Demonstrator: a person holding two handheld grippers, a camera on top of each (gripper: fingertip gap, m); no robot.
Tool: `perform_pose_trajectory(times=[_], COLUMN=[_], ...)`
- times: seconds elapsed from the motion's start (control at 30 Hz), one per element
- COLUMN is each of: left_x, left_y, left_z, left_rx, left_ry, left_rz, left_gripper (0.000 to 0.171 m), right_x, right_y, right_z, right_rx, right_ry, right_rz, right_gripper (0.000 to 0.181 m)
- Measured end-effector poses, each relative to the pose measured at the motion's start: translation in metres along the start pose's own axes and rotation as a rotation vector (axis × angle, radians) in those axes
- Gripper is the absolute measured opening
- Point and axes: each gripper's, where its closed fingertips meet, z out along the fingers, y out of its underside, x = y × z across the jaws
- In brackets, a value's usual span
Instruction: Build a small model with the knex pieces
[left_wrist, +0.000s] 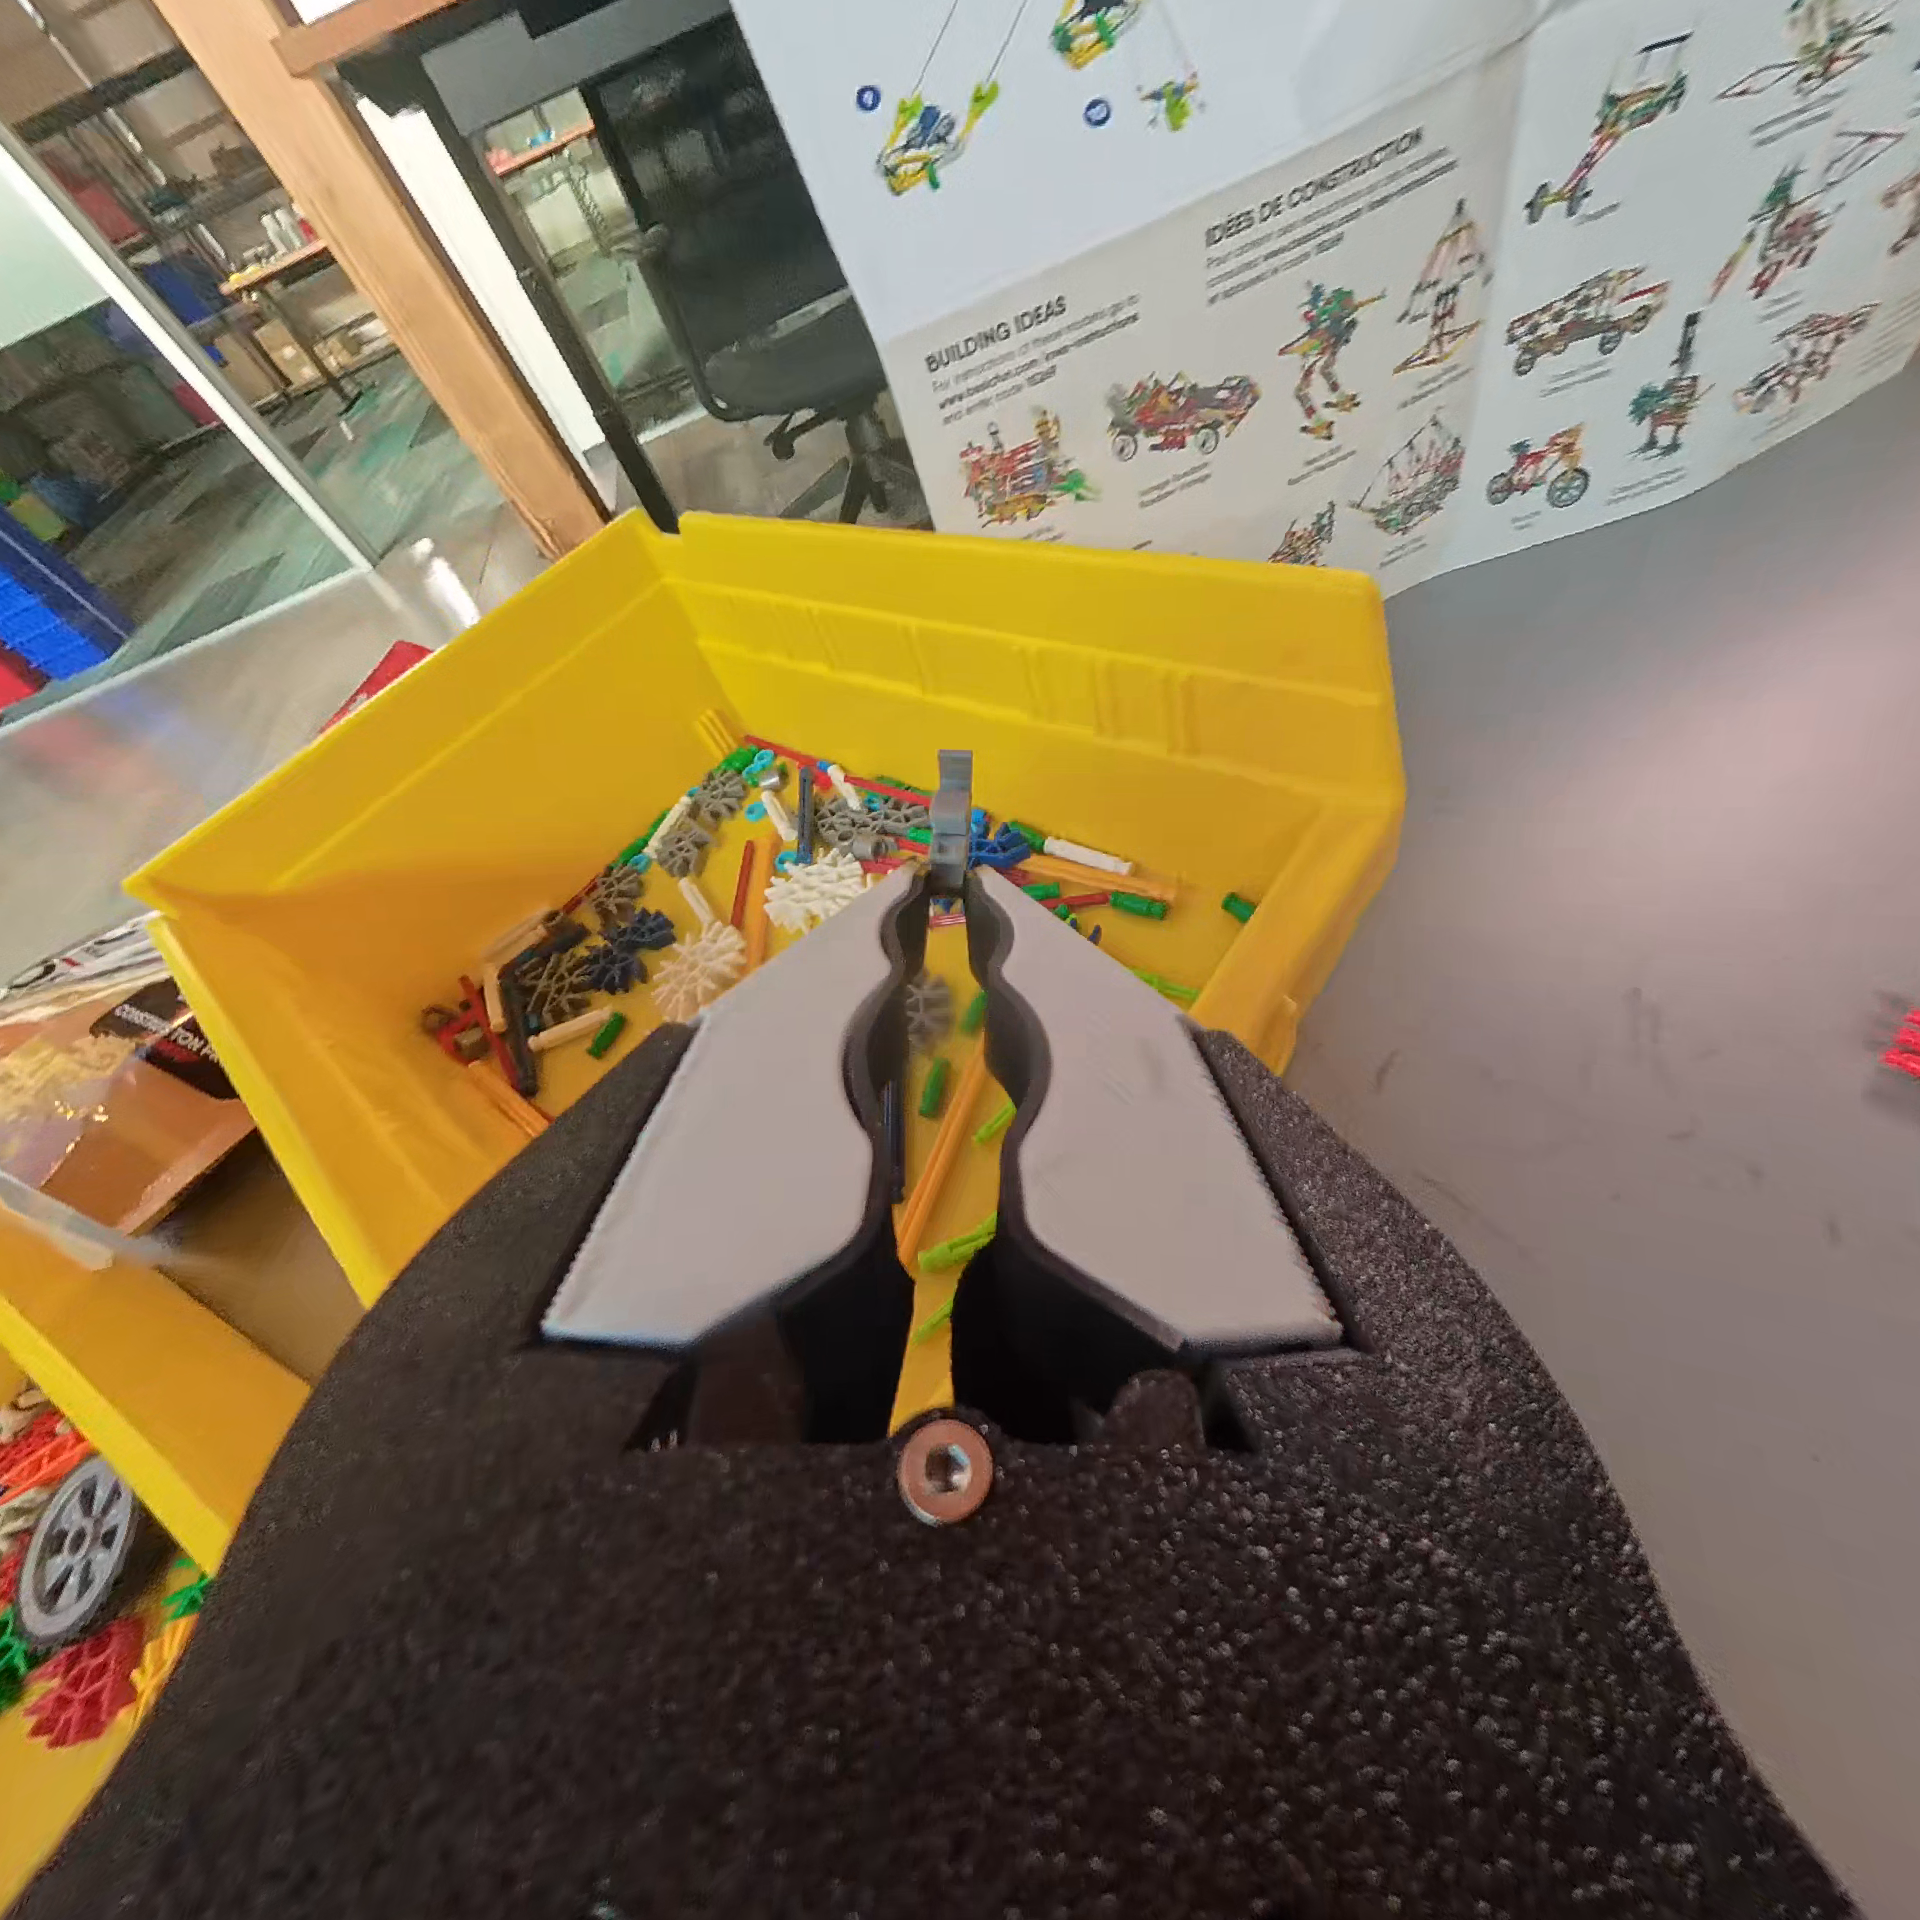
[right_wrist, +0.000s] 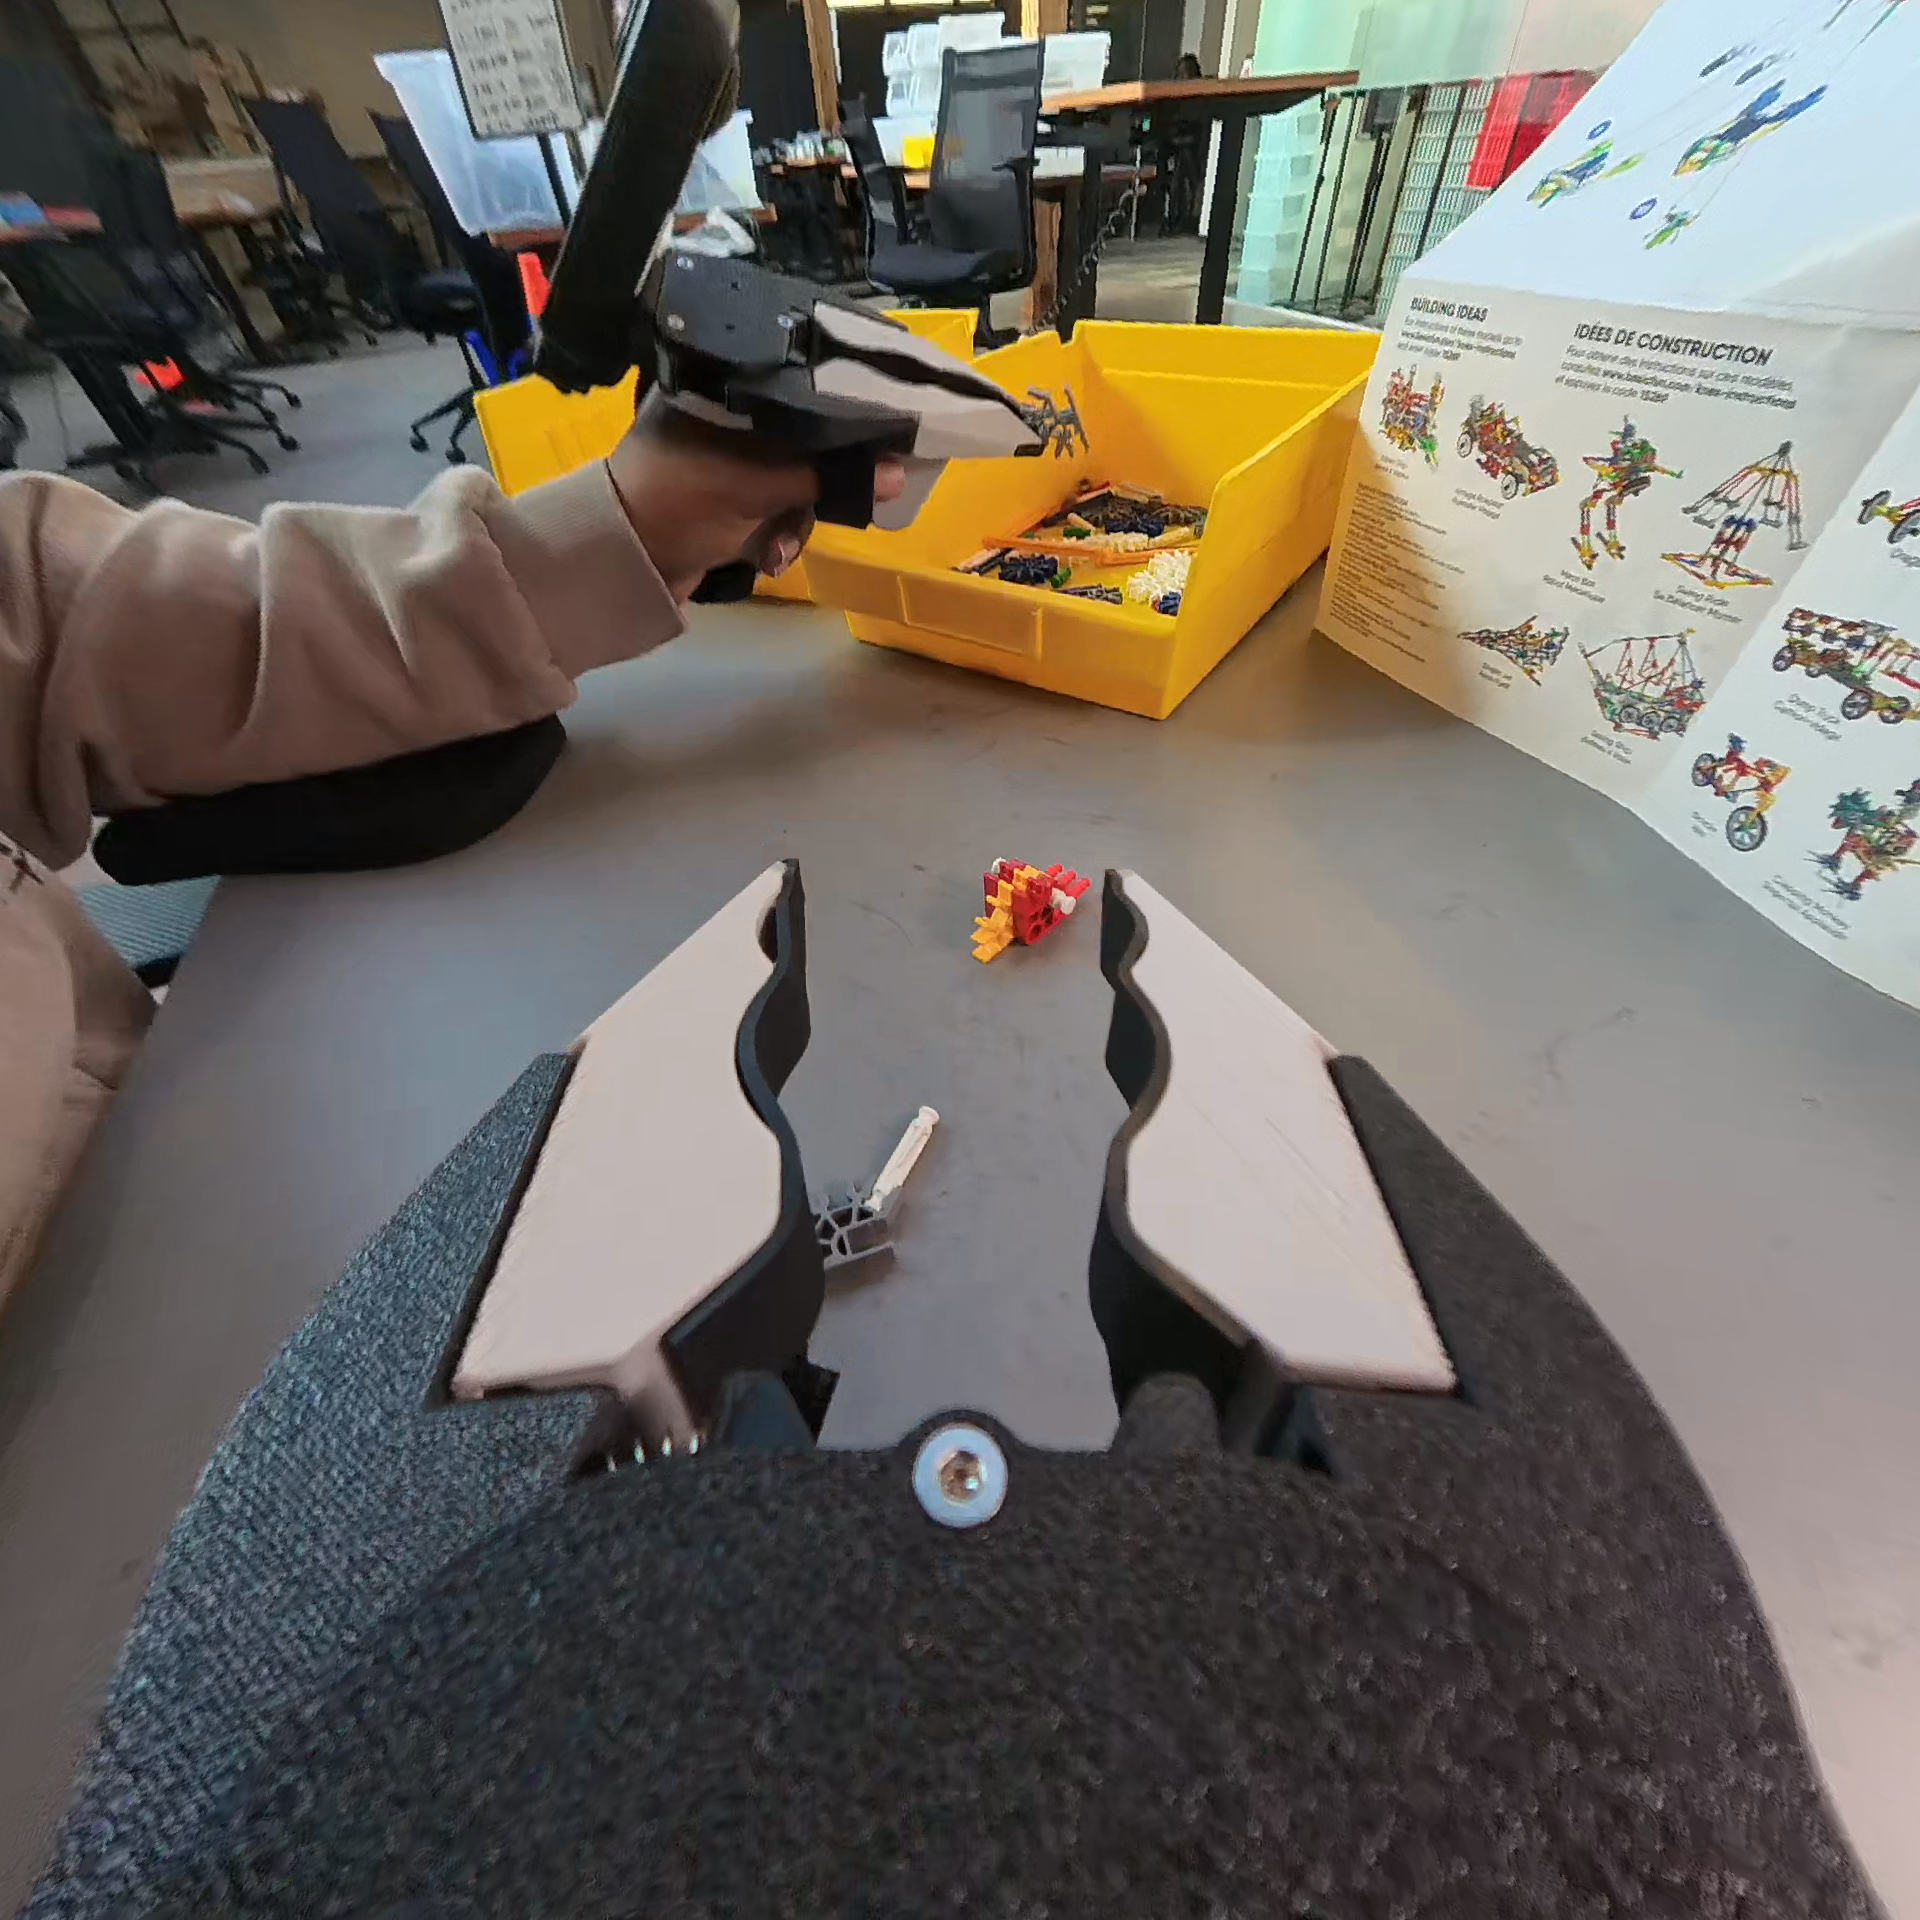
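Note:
My left gripper (left_wrist: 945, 883) is shut on a grey connector piece (left_wrist: 954, 821), gripped edge-on at the fingertips and held above a yellow bin (left_wrist: 1039, 561) of loose coloured rods and connectors. The right wrist view shows that gripper (right_wrist: 1034, 436) over the bin (right_wrist: 1143, 665) with the grey spoked connector (right_wrist: 1060, 421) sticking out of its tips. My right gripper (right_wrist: 951, 883) is open and empty over the grey table (right_wrist: 1351, 1039). A grey connector with a white rod (right_wrist: 873, 1195) lies on the table between its fingers, untouched. A small red and yellow assembly (right_wrist: 1029, 904) lies just beyond the tips.
A folded sheet of pictured models (right_wrist: 1662, 520) stands at the right, behind the bin (left_wrist: 1351, 312). A second yellow bin (left_wrist: 156, 1382) with a grey wheel (left_wrist: 78, 1548) and red parts sits at the left. A person's sleeve (right_wrist: 312, 644) rests on the table.

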Motion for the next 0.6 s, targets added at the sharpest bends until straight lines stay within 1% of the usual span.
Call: perform_pose_trajectory(times=[0.07, 0.1, 0.13, 0.17, 0.27, 0.33, 0.43, 0.5, 0.53, 0.6], left_x=[-0.006, -0.007, -0.005, 0.0, 0.017, 0.039, 0.092, 0.126, 0.142, 0.17], left_y=[0.01, 0.014, 0.015, 0.015, 0.011, 0.0, -0.014, -0.02, -0.02, -0.015], left_z=[0.007, 0.01, 0.013, 0.014, 0.013, 0.007, -0.011, -0.029, -0.038, -0.052], left_rx=[-0.084, -0.112, -0.12, -0.114, -0.073, -0.002, 0.095, 0.143, 0.152, 0.129], left_ry=[-0.028, -0.043, -0.043, -0.029, 0.038, 0.143, 0.427, 0.599, 0.68, 0.826], left_rz=[-0.005, 0.005, 0.017, 0.029, 0.064, 0.07, 0.057, 0.065, 0.078, 0.092], left_gripper=[0.006, 0.01, 0.021, 0.025, 0.028, 0.029, 0.029, 0.029, 0.029, 0.029], right_x=[-0.003, -0.004, -0.005, -0.007, -0.009, -0.01, -0.008, -0.007, -0.008, -0.011], right_y=[0.006, 0.008, 0.01, 0.011, 0.016, 0.021, 0.03, 0.041, 0.048, 0.06], right_z=[0.003, 0.004, 0.005, 0.006, 0.009, 0.01, 0.01, 0.011, 0.011, 0.01], right_rx=[-0.041, -0.056, -0.067, -0.078, -0.11, -0.138, -0.195, -0.263, -0.301, -0.367], right_ry=[0.004, 0.006, 0.005, 0.001, 0.004, 0.011, 0.022, 0.024, 0.023, 0.008], right_rz=[-0.04, -0.054, -0.065, -0.075, -0.1, -0.117, -0.132, -0.134, -0.136, -0.153], right_gripper=[0.056, 0.057, 0.057, 0.057, 0.057, 0.058, 0.059, 0.059, 0.059, 0.054])
